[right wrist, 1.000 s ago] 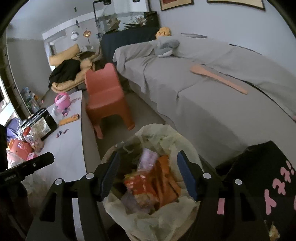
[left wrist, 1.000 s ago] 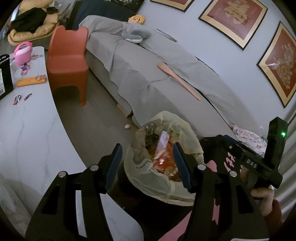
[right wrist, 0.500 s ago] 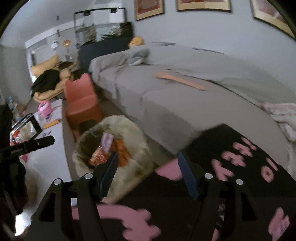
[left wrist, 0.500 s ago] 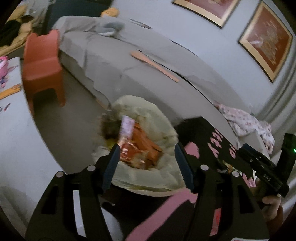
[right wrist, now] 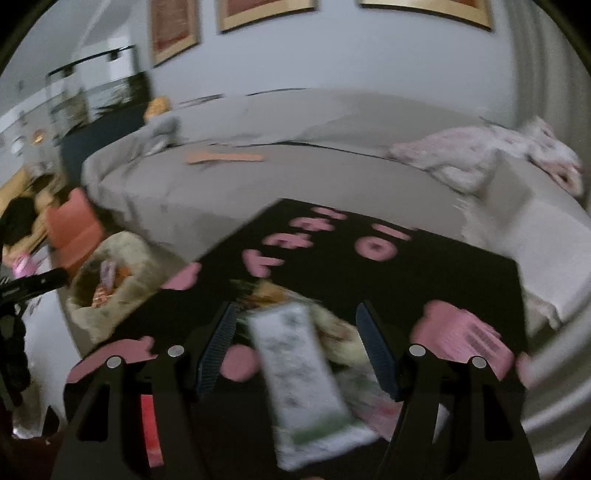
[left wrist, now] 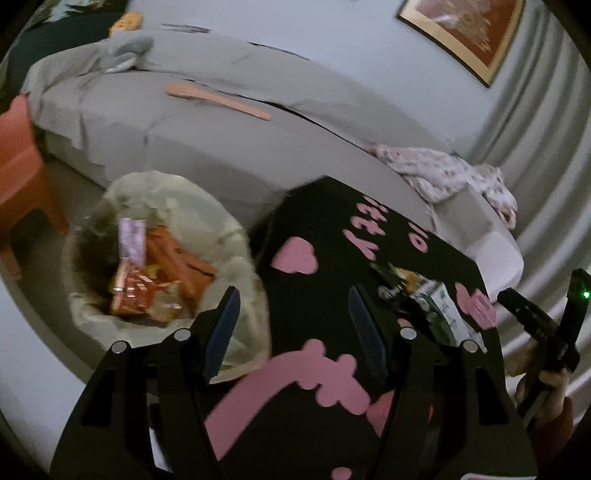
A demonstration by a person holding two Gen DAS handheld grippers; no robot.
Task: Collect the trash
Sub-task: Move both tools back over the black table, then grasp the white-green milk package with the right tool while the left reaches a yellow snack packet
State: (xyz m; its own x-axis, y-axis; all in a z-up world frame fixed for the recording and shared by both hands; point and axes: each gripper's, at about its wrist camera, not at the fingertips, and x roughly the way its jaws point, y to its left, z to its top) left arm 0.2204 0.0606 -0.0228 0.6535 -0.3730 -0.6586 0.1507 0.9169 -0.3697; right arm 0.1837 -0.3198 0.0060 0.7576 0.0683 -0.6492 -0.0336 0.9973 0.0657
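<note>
While both claws hang spread and hold nothing, the white-and-green wrapper (right wrist: 303, 373) lies on the black, pink-lettered mat (right wrist: 443, 266), between the right claw (right wrist: 297, 347) fingers; the left claw (left wrist: 293, 326) points beside the trash bag (left wrist: 236, 236).

From where I stand, the right wrist view is smeared: the print on the white-and-green packet (right wrist: 301, 373) cannot be read, and the pale wrappers (right wrist: 336, 332) beneath it melt together. The pink letters (right wrist: 306, 236) on the black surface are unreadable. The orange chair (left wrist: 22, 162) is cut by the left wrist view's edge, as is the framed picture (left wrist: 469, 33). The trash bag (left wrist: 236, 236) hides its lower contents.
</note>
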